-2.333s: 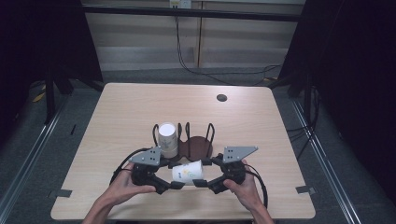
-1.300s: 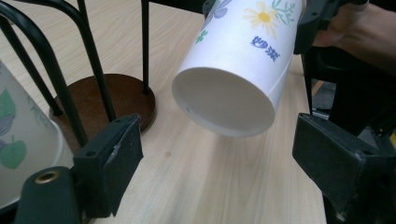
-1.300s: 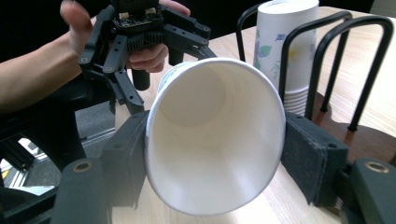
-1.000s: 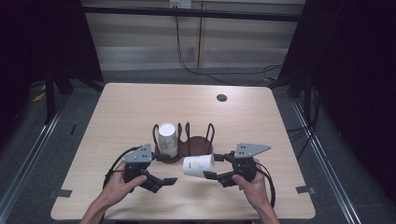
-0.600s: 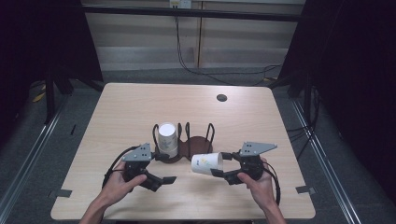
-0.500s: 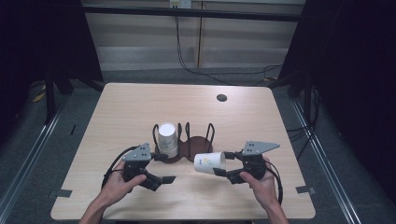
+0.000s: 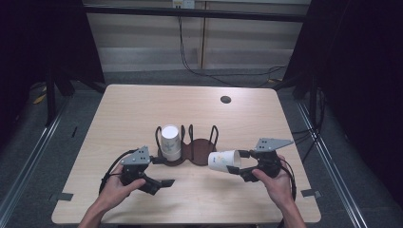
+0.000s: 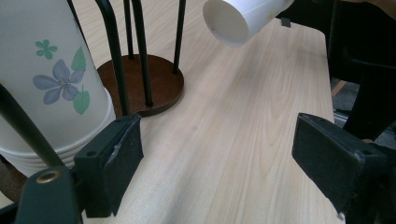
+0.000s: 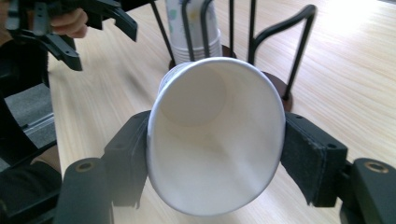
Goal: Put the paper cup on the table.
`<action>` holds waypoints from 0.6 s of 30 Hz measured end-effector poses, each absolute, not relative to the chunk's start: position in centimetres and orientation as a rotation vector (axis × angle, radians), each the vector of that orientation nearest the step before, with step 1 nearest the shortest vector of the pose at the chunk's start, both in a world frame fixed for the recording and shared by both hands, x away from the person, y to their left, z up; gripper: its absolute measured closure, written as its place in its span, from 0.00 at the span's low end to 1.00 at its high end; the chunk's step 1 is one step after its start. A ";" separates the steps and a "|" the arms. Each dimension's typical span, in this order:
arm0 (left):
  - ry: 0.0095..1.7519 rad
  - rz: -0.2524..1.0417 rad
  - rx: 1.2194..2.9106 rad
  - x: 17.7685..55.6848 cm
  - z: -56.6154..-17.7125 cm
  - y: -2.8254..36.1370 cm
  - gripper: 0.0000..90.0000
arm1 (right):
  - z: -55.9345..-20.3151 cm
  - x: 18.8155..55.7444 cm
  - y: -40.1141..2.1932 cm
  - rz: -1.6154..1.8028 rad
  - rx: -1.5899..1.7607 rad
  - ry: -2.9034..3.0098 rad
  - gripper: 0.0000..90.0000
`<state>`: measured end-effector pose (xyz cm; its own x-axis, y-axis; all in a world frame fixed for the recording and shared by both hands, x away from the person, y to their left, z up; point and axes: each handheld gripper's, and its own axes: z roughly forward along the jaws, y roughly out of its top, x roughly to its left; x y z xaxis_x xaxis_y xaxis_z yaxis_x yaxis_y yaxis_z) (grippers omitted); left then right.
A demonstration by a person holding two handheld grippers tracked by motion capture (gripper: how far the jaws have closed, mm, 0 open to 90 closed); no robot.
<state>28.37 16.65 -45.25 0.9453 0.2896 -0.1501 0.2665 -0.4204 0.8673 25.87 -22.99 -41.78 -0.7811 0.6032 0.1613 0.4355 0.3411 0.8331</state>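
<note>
On table (image 7: 142, 114), rack (image 7: 190, 147) holds stacked cups (image 7: 169, 141); right tool (image 7: 240, 164) clamps an empty cup (image 7: 223, 160) (sideways); left tool (image 7: 159, 175) gapes.

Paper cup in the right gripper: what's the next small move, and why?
Probably turn the paper cup upright over the empty ring of the holder. The right gripper clamps it on its side beside that ring; the other ring already holds the stack of cups.

Light wooden table (image 7: 142, 109), small round black hole (image 7: 225, 99), cables (image 7: 214, 76) behind
</note>
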 end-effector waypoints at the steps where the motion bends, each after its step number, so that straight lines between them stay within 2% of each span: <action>1: 0.399 0.028 2.028 28.4 -45.3 16.7 0.18 | -41.7 26.0 -23.2 1.406 0.958 2.424 0.33; 18: 0.397 0.028 2.063 28.5 -46.0 16.8 0.18 | -40.9 28.4 -24.1 1.198 1.048 2.469 0.33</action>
<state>28.45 16.80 -45.98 0.9459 0.2912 -0.1431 0.2679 -0.4520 0.8509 28.40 -24.06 -40.87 -0.7276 0.6758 0.1179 0.5108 0.4190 0.7507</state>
